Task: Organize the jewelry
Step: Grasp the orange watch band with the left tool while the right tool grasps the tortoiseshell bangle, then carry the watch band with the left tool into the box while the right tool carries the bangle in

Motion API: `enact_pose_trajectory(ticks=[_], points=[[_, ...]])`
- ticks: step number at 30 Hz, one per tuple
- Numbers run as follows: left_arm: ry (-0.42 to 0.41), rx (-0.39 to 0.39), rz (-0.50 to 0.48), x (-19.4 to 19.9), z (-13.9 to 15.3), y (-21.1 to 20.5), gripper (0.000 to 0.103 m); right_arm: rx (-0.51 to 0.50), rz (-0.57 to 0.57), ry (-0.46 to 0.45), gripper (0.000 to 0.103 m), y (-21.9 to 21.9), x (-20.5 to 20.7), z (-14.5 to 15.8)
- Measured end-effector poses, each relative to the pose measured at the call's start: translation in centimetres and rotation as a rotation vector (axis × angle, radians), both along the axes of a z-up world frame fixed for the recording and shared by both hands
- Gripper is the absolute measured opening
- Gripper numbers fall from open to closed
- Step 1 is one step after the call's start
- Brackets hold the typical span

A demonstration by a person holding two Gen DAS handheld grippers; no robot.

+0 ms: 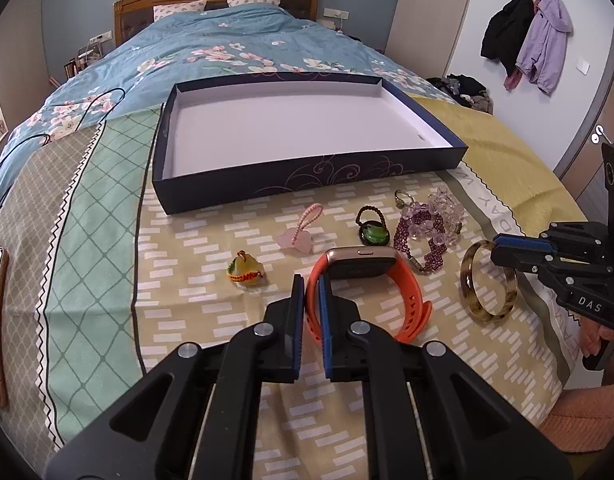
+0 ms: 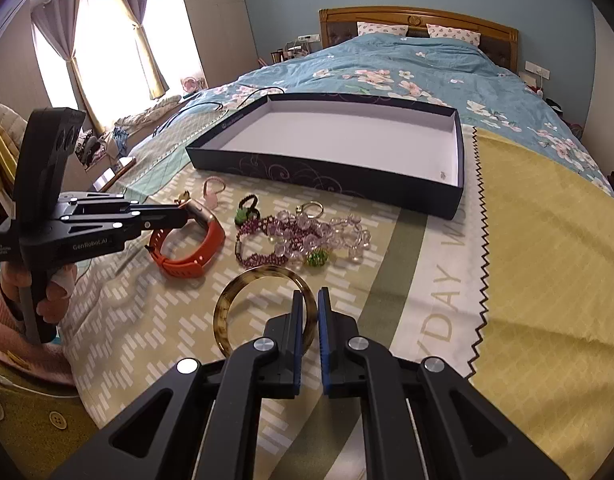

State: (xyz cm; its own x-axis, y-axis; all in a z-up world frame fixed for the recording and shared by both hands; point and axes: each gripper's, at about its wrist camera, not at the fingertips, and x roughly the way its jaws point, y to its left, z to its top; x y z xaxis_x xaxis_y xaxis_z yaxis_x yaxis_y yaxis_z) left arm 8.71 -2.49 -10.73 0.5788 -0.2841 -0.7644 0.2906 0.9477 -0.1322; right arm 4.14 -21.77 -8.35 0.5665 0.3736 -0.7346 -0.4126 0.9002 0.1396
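The left gripper (image 1: 311,286) is nearly closed, pinching the ribbed rubber strap of the orange watch (image 1: 371,280). The right gripper (image 2: 310,304) is likewise clamped on the glossy tortoiseshell bangle (image 2: 243,292), a smooth round hoop. Just ahead lie faceted purple and clear bead bracelets (image 2: 303,236), then the shallow navy box (image 1: 307,176), white inside.

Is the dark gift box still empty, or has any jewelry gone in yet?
Empty. The box shows only bare white floor in both views; the orange watch, bangle and beaded bracelets lie on the bedspread outside it.
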Motion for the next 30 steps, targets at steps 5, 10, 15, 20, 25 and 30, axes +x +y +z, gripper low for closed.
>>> enact_pose_trajectory(ticks=[5, 10, 15, 20, 25, 30], points=[[-0.024, -0.005, 0.009, -0.2, 0.9, 0.5, 0.008, 0.015, -0.008, -0.026, 0.006, 0.0, 0.5, 0.9], [-0.058, -0.016, 0.018, -0.3, 2.2, 1.3, 0.008, 0.032, -0.011, -0.067, 0.006, -0.1, 2.0, 2.2], [-0.103, -0.033, 0.021, 0.5, 4.1, 1.8, 0.009, 0.039, -0.026, -0.118, 0.006, -0.4, 4.7, 3.7], [-0.139, -0.028, 0.03, 3.1, 5.8, 2.2, 0.01, 0.028, -0.043, -0.147, 0.006, -0.4, 8.5, 4.8], [-0.154, -0.008, 0.043, 7.0, 6.8, 1.9, 0.012, 0.004, -0.064, -0.144, 0.006, -0.1, 12.8, 5.0], [-0.151, -0.008, 0.06, 11.5, 7.2, 2.0, 0.005, -0.022, -0.094, -0.119, 0.006, 0.5, 16.9, 4.3]])
